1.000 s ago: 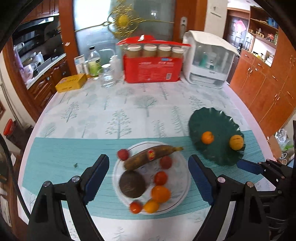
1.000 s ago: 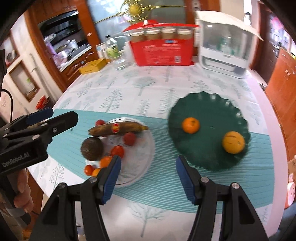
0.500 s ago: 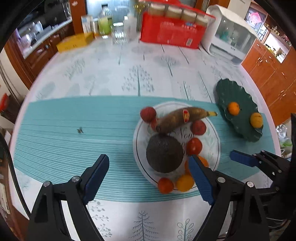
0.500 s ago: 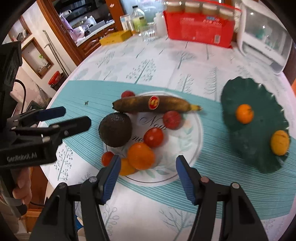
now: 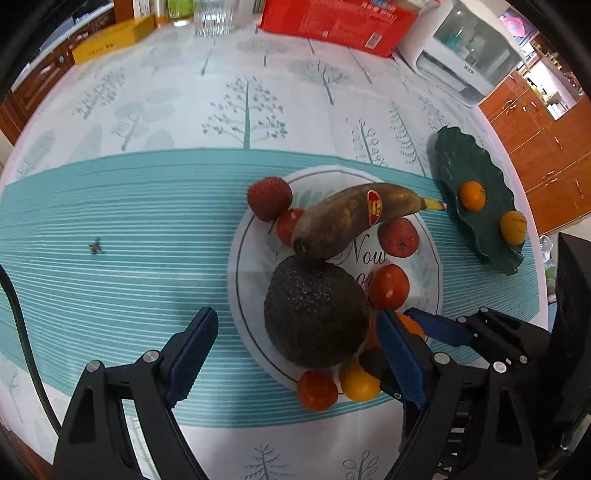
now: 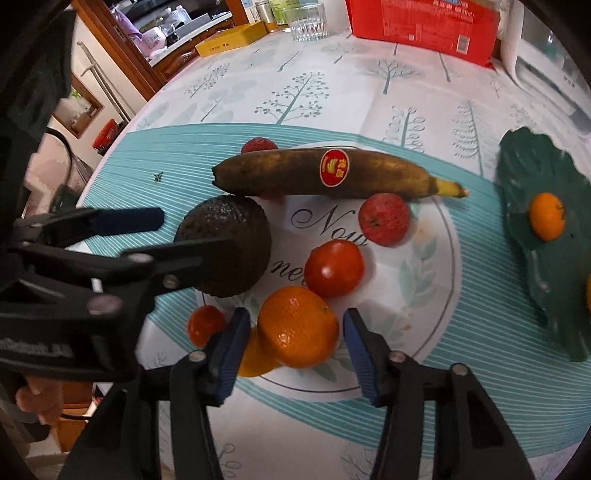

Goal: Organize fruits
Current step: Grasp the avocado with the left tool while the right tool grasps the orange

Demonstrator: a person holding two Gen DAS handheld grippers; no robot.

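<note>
A white plate [image 5: 424,280] [image 6: 424,306] holds a brown banana [image 5: 354,214] [image 6: 314,177], a dark avocado [image 5: 314,314] [image 6: 229,236], tomatoes, a small apple [image 6: 384,218], a lychee [image 5: 269,197] and oranges. My left gripper [image 5: 299,354] is open, its jaws on either side of the avocado. My right gripper [image 6: 295,347] is open around a large orange [image 6: 297,325] without touching it. A dark green leaf plate [image 5: 476,177] [image 6: 532,258] to the right holds two oranges [image 5: 471,195] [image 6: 546,216].
At the table's far edge stand a red box [image 5: 332,18], a glass [image 5: 212,18], a yellow box [image 5: 110,40] and a white appliance [image 5: 461,59]. The table's near edge lies just under both grippers. Wooden cabinets [image 5: 546,147] stand to the right.
Both grippers have moved down and in toward the white plate. The left now straddles the avocado and the right straddles the large orange. Both stay open.
</note>
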